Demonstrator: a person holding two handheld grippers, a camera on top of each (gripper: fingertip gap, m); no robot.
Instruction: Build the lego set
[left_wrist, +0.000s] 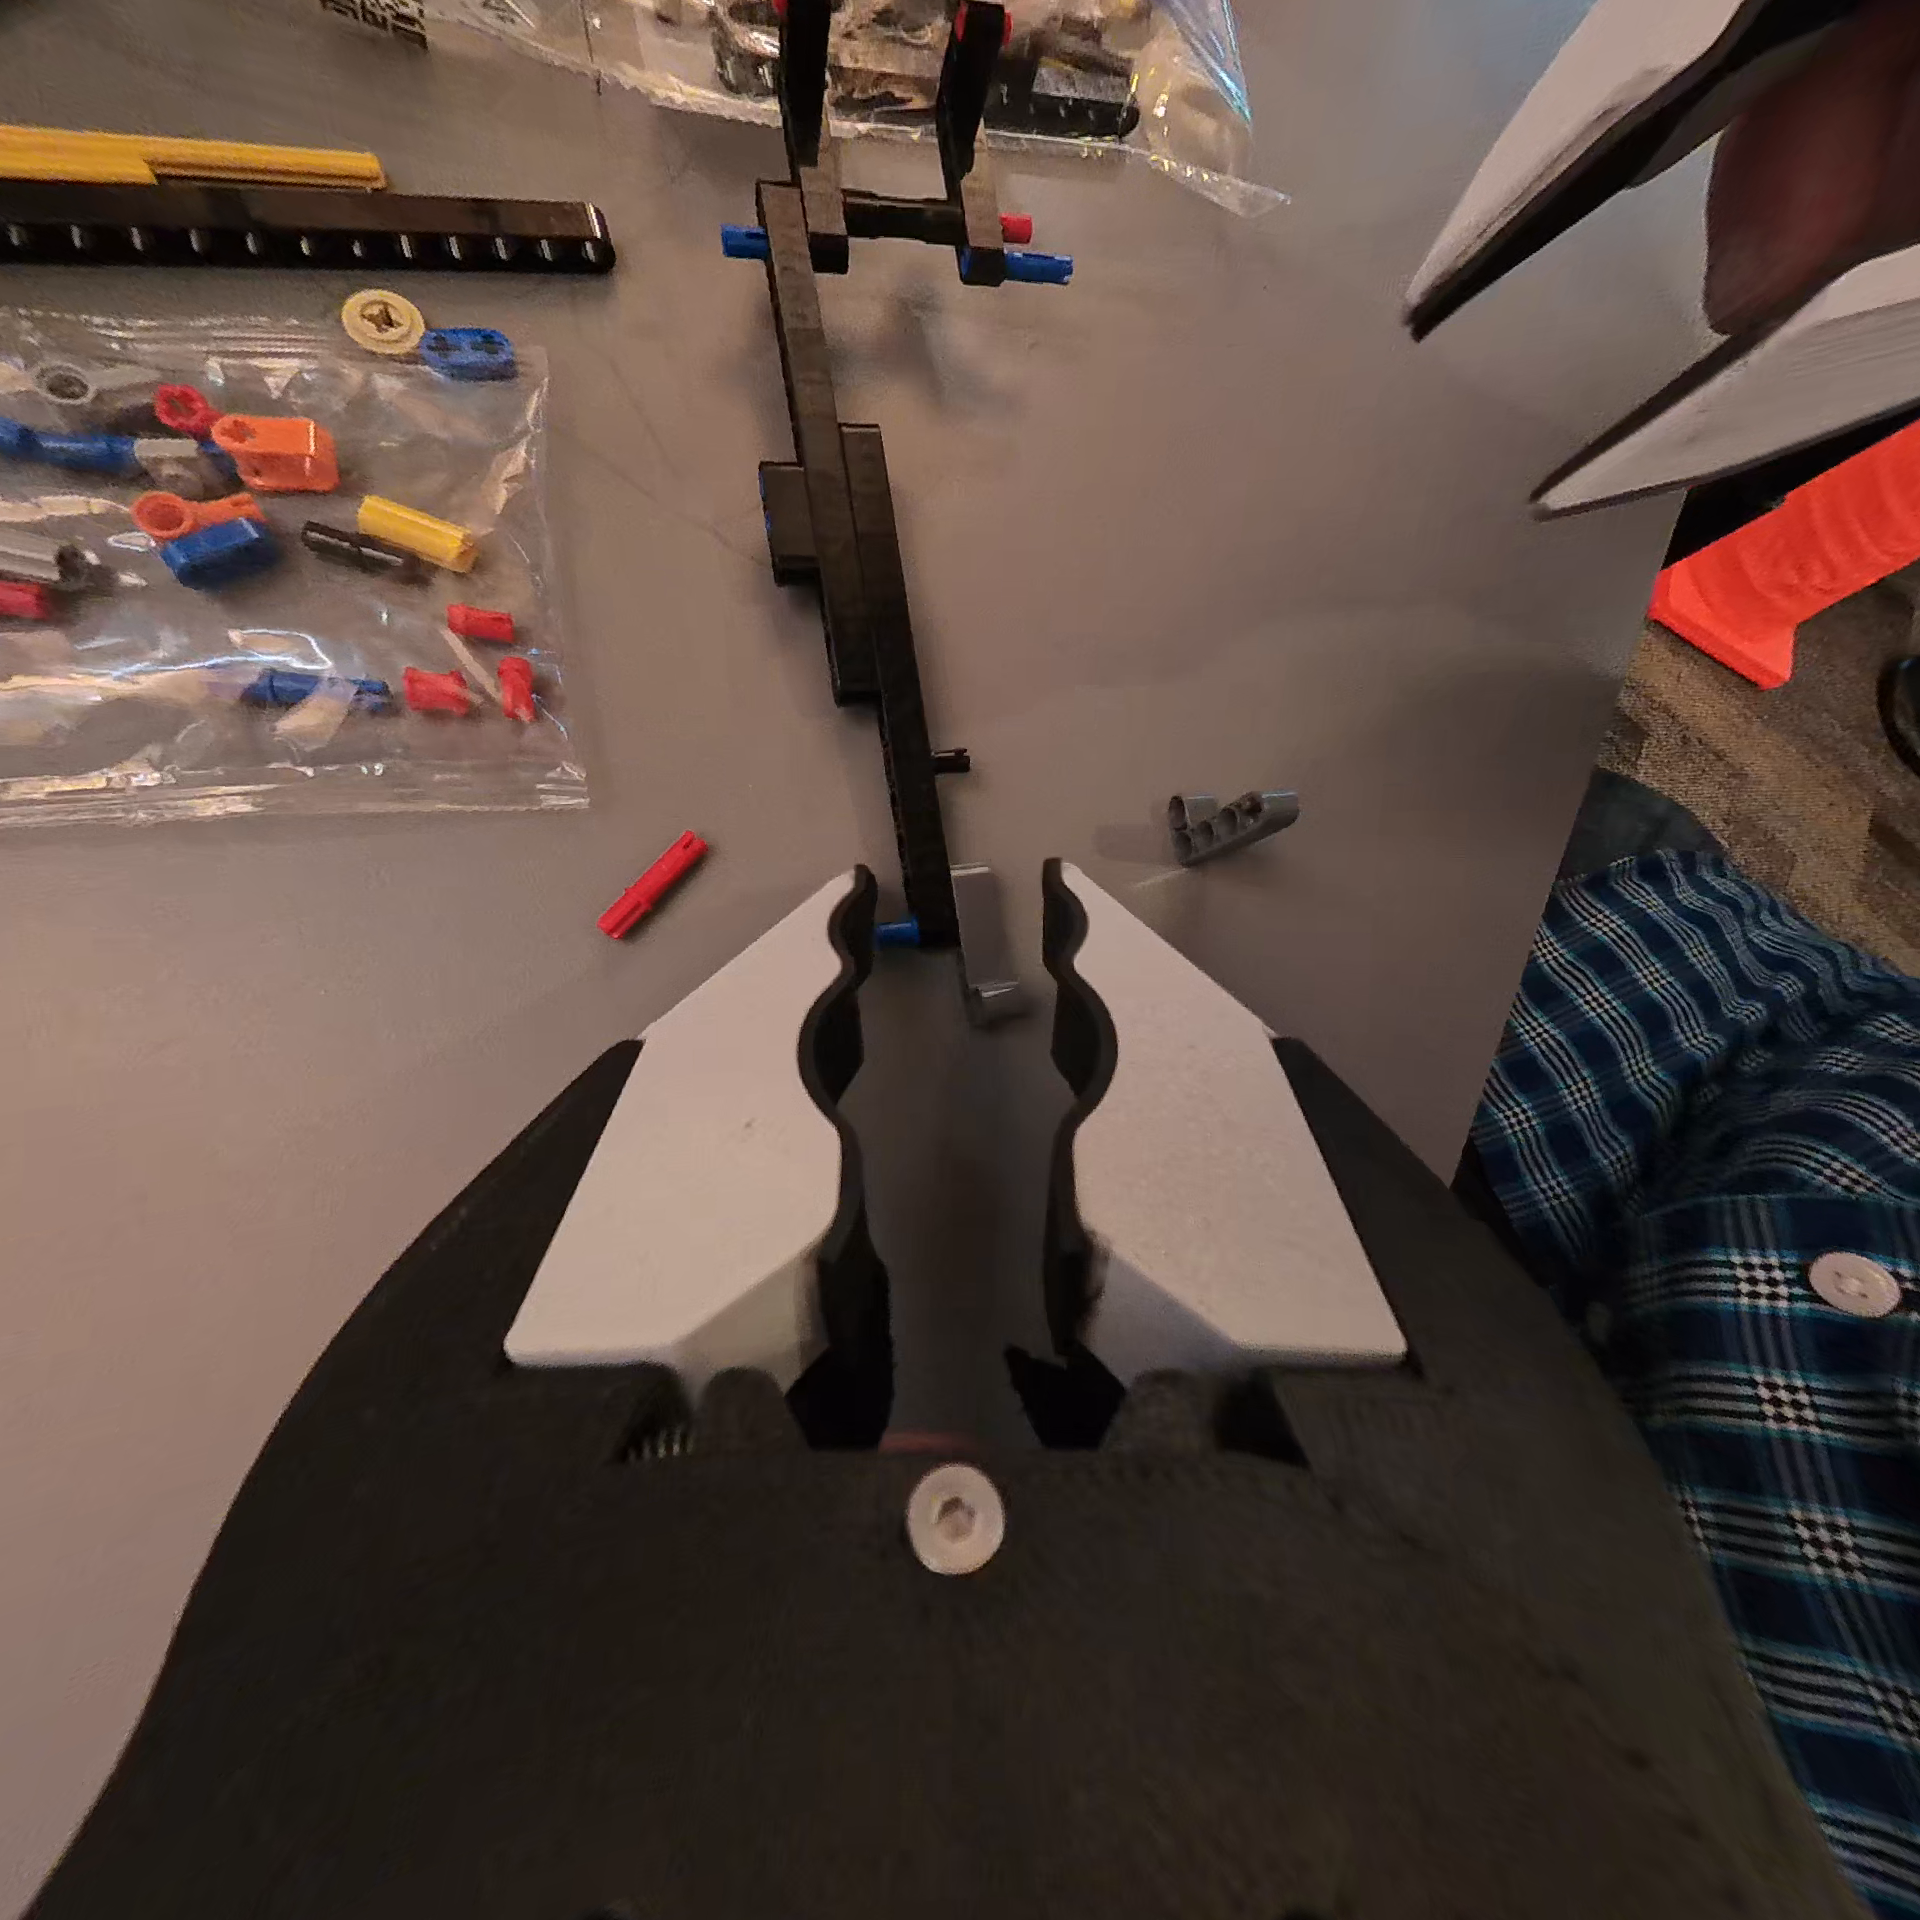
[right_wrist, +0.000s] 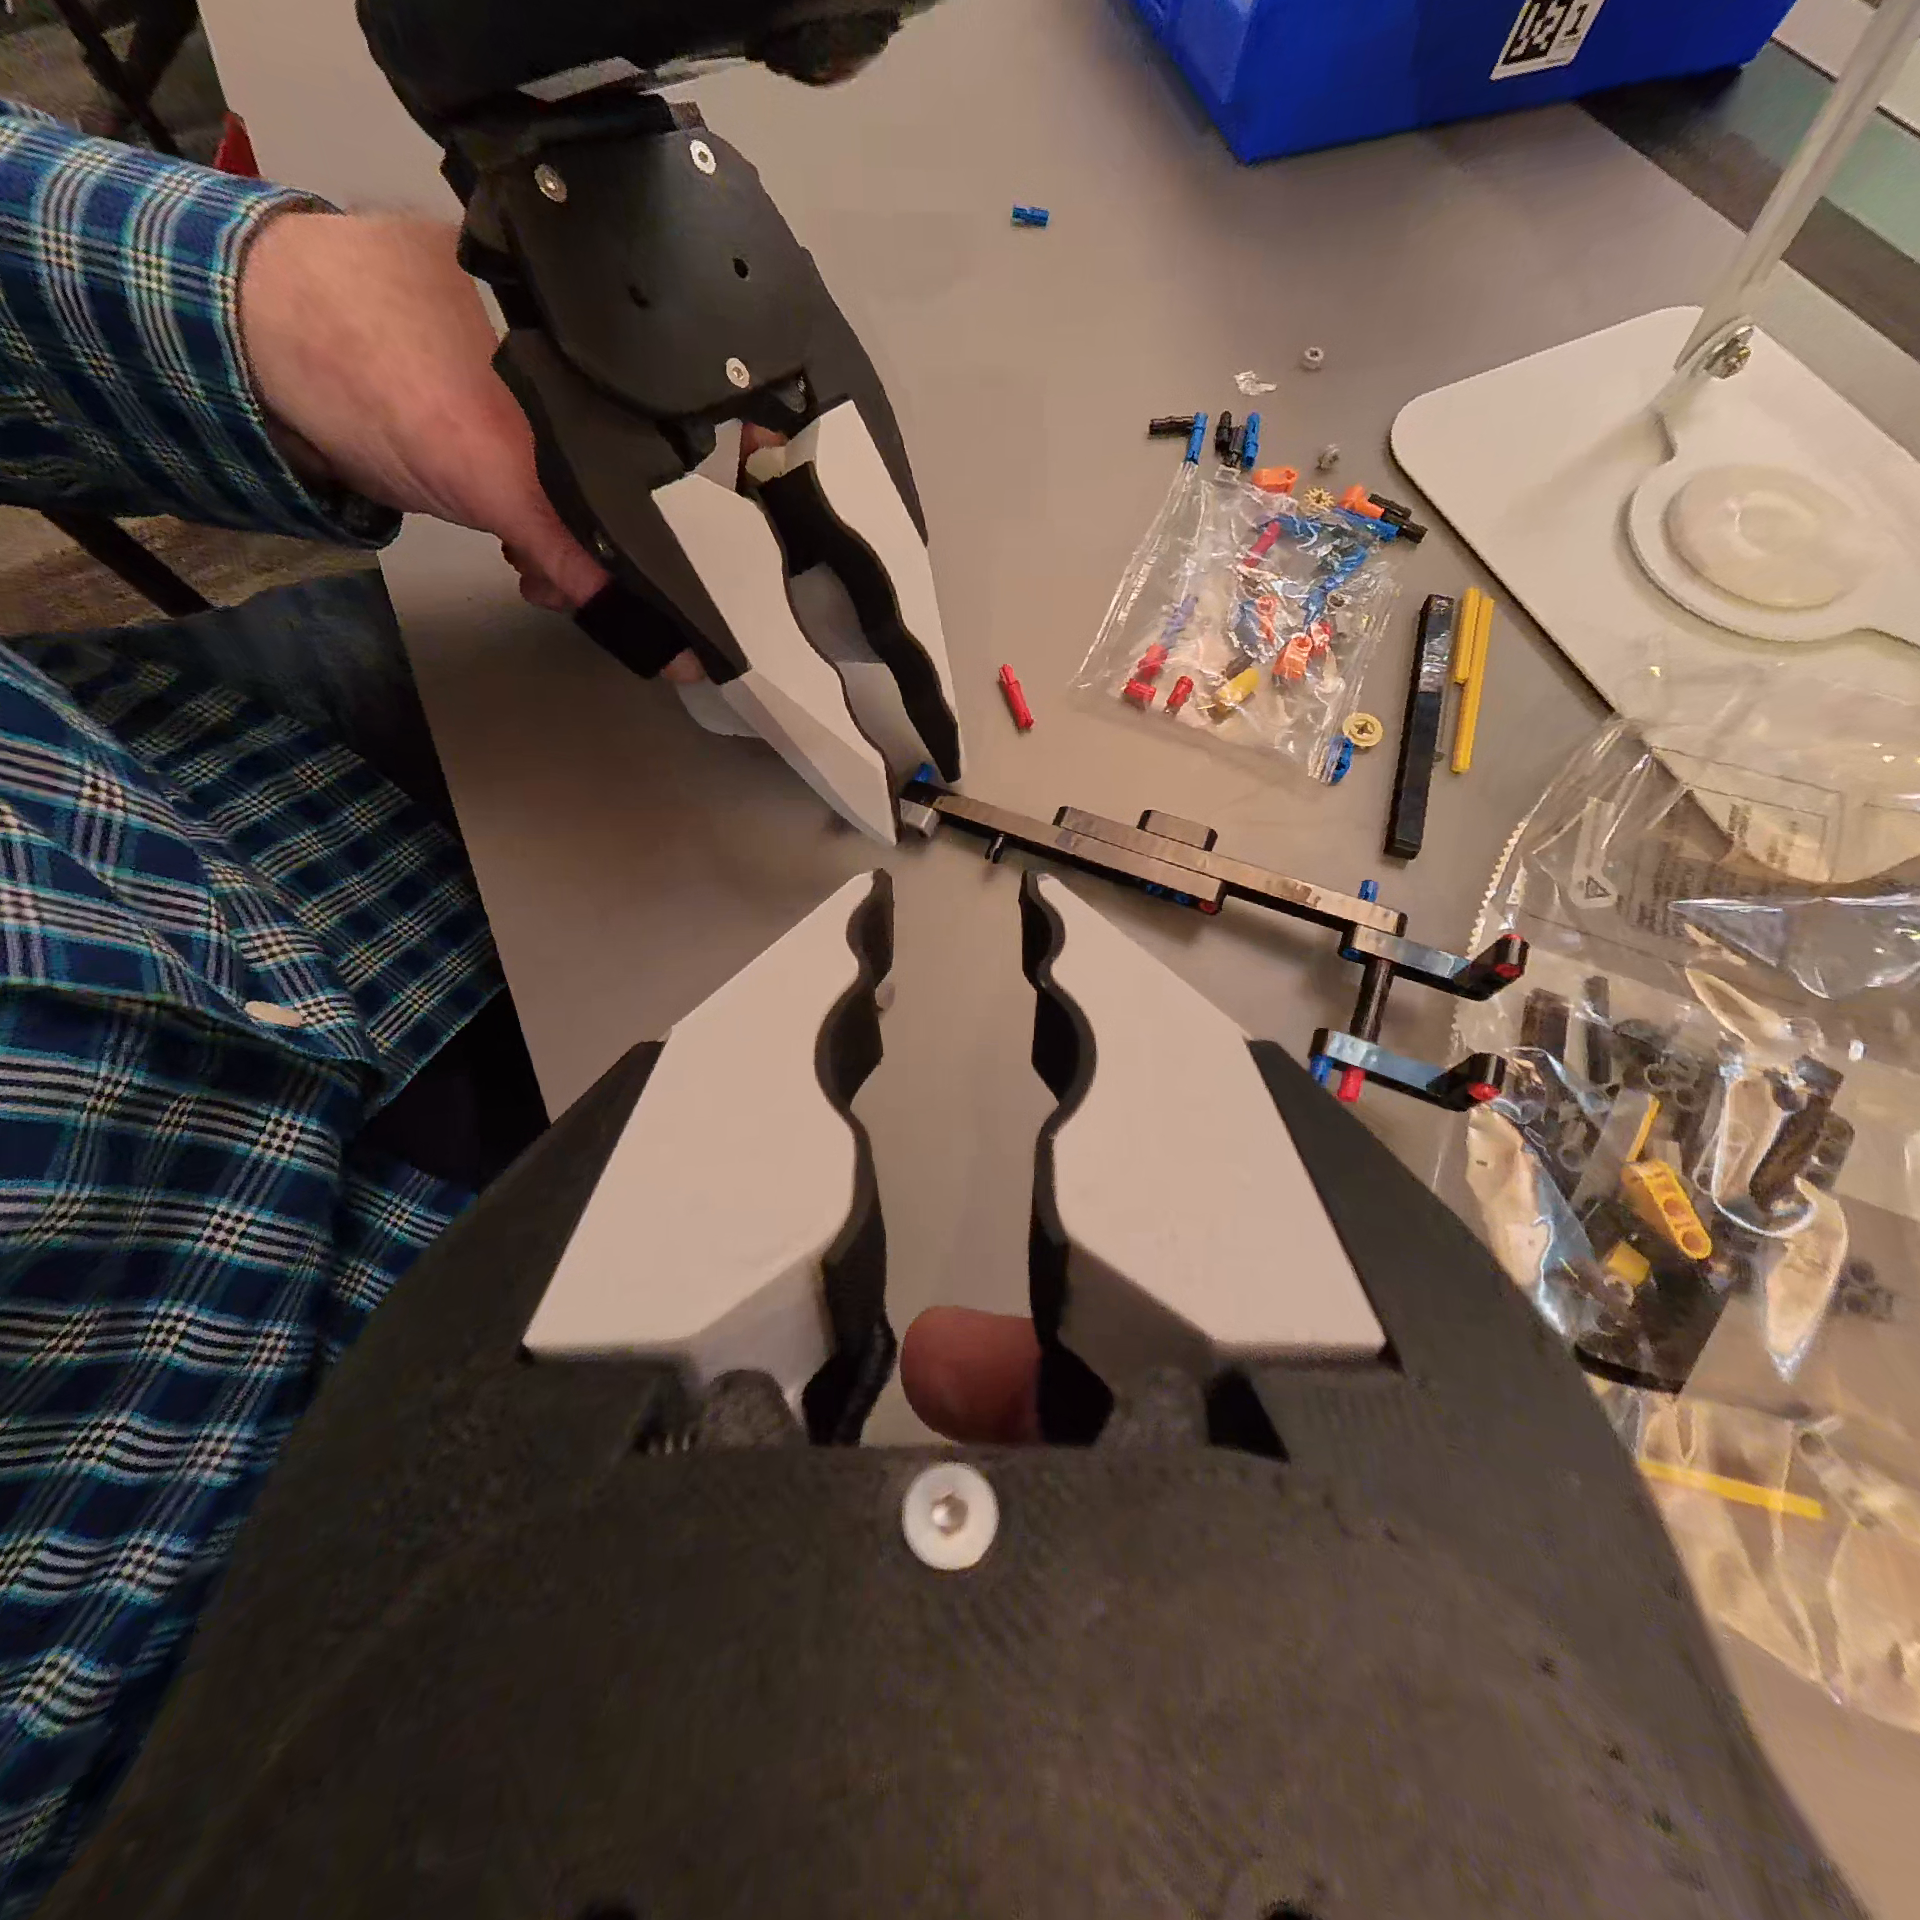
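Observation:
A long black beam assembly (left_wrist: 847, 540) with blue and red pins lies on the grey table (left_wrist: 1299, 520). A grey piece (left_wrist: 985, 940) and a blue pin (left_wrist: 894, 931) sit at its near end. My left gripper (left_wrist: 956, 894) is open, and its fingertips straddle that end without closing on it. In the right wrist view the left gripper (right_wrist: 920, 795) tips down onto the grey piece (right_wrist: 920, 818) at the end of the assembly (right_wrist: 1143, 847). My right gripper (right_wrist: 956, 888) is open and empty, just short of the assembly. It also shows at the upper right of the left wrist view (left_wrist: 1662, 281).
A loose red pin (left_wrist: 652, 885) and a grey connector (left_wrist: 1231, 826) lie near the left gripper. There are also a bag of small coloured parts (right_wrist: 1247, 613), a long black beam (right_wrist: 1418, 727), yellow axles (right_wrist: 1470, 675), a bag of black parts (right_wrist: 1662, 1195), a white stand base (right_wrist: 1558, 488) and a blue bin (right_wrist: 1434, 62). The table edge is beside the person's plaid shirt. There is about 10 cm between the tips of the two grippers. The right gripper is farther from the loose red pin (left_wrist: 652, 885), some 15 cm, than the left, some 4 cm. Seen from the right wrist view (right_wrist: 1014, 693) as well.

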